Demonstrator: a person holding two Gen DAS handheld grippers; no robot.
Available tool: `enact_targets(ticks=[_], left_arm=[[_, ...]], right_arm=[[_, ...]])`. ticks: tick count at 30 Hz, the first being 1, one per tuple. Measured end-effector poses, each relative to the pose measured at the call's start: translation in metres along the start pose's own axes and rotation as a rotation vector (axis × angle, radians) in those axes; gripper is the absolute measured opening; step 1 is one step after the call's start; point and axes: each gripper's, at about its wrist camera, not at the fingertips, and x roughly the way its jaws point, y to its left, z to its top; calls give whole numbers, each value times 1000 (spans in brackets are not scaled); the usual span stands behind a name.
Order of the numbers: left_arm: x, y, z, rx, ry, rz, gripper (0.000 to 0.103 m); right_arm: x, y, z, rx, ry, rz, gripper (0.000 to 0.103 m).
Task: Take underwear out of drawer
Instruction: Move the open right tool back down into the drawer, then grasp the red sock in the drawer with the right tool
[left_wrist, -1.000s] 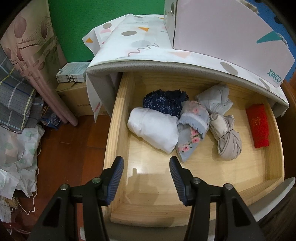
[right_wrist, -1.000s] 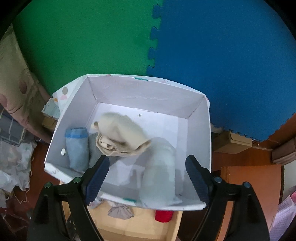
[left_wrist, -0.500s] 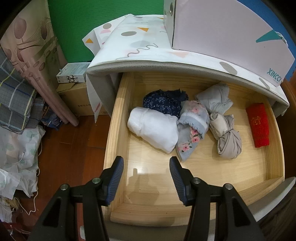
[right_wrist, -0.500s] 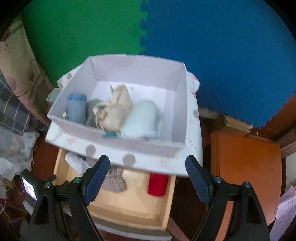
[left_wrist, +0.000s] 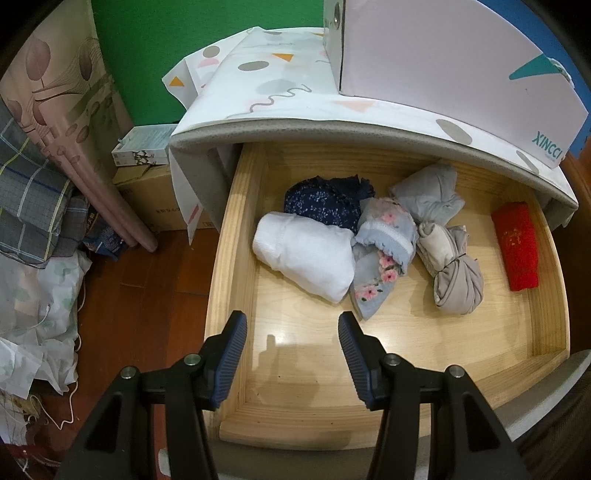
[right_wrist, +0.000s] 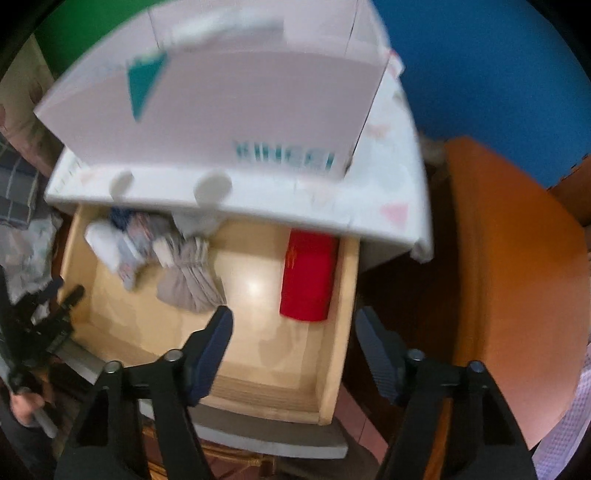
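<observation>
My right tongs (right_wrist: 293, 334), empty and narrowing, are hanging over the drawer's (right_wrist: 332, 332) right side with the red roll (right_wrist: 306, 273) lying just beyond, long axis near-to-far, while my left tongs (left_wrist: 291, 334) are idling part-open.

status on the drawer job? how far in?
Done: drawer is open. In hand: nothing; left gripper hovers open over the drawer's front, right gripper is closing, empty, near the red roll. Left: white bundle, navy, floral, two grey pieces, red roll.
</observation>
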Motion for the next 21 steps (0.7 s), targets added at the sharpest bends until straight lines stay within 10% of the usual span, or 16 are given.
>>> enact_targets(ticks=[21], left_arm=[[3, 0, 0, 5, 16, -5, 53]], right_arm=[[108, 10, 14, 24, 57, -37, 48]])
